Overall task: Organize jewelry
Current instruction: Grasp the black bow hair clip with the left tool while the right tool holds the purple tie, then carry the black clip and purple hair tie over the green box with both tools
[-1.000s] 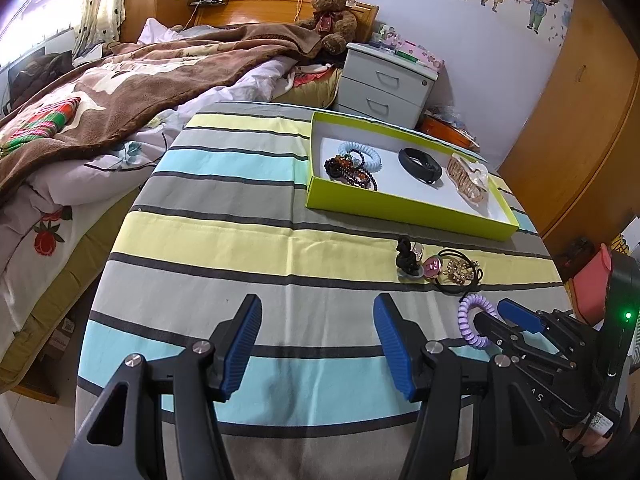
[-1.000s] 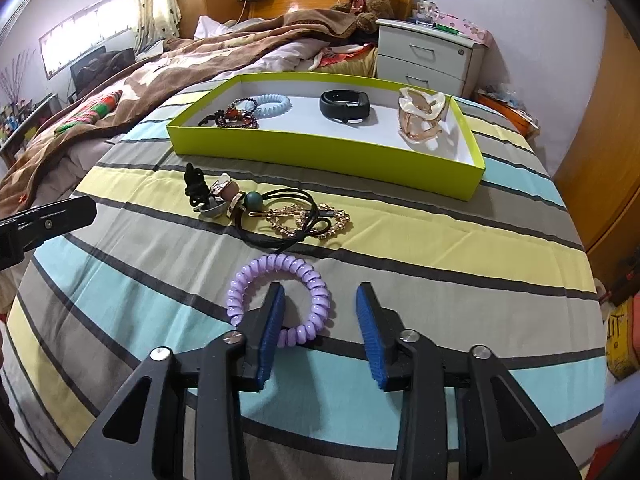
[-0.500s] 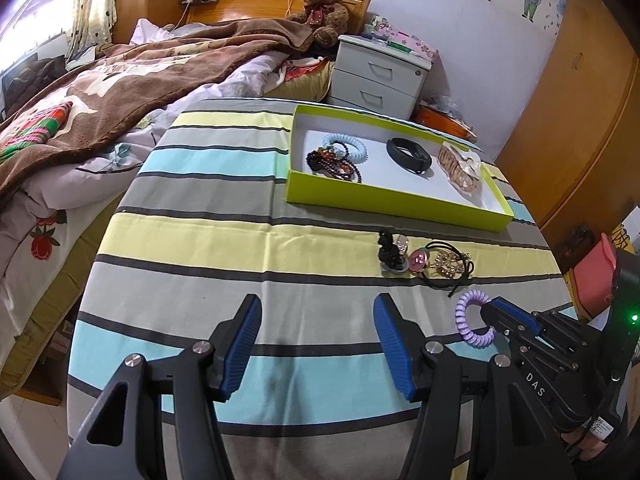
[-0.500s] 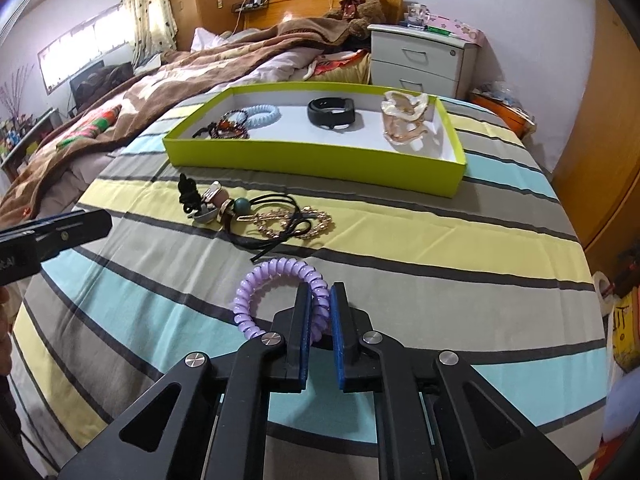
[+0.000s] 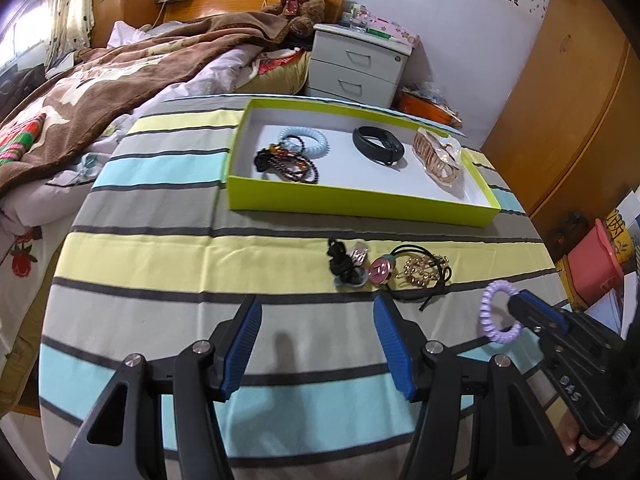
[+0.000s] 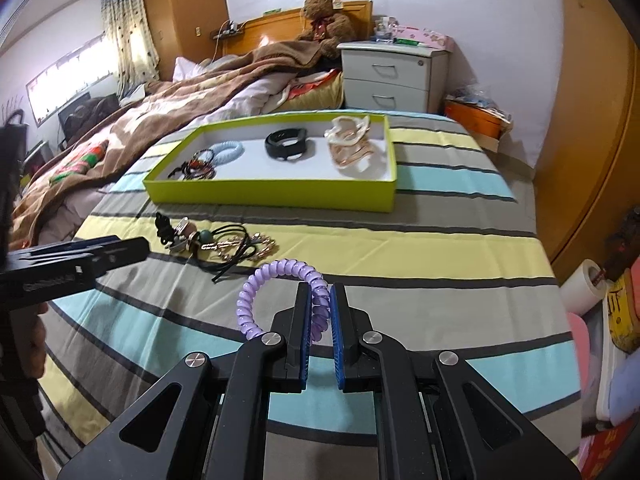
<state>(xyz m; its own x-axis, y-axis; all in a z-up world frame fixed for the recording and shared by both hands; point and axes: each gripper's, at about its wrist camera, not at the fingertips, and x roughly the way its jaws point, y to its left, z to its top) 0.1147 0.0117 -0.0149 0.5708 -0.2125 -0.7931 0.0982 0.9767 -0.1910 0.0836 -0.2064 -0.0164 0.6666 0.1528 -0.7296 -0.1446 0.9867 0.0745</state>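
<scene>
- Right wrist view shows your right claw (image 6: 320,320) clamped on the purple coil hair tie (image 6: 280,284), its blue pads (image 6: 303,332) pinching one side of the loop while the rest arcs up and to the left.
- From the left wrist view, that same hair tie (image 5: 500,316) hangs at the tip of your right claw (image 5: 516,308), lifted above the striped cloth (image 5: 160,264) that covers the desk.
- Your left claw (image 5: 318,344) stands wide apart with nothing between its blue pads (image 5: 246,344), hovering over the cloth near the front edge.
- A small heap of loose jewelry (image 5: 384,272) lies on the yellow stripe just beyond your left claw: a black hair tie (image 5: 340,264), a pink round charm (image 5: 381,270), a gold chain piece (image 5: 420,272) and a black cord loop (image 5: 432,280), all touching or tangled.
- Behind the heap sits the green tray (image 5: 360,200) with a white floor.
- Inside the tray, at its left end, a pale blue coil tie (image 5: 308,140) touches a cluster of dark beaded bracelets (image 5: 288,164).
- A black wristband (image 5: 378,146) lies near the tray's middle, apart from the others.
- A rose-gold hair clip (image 5: 438,156) rests at the tray's right end.
- Beyond the desk you have a bed with a brown blanket (image 5: 120,80), a teddy bear (image 5: 298,0) and a grey nightstand (image 5: 360,64).
</scene>
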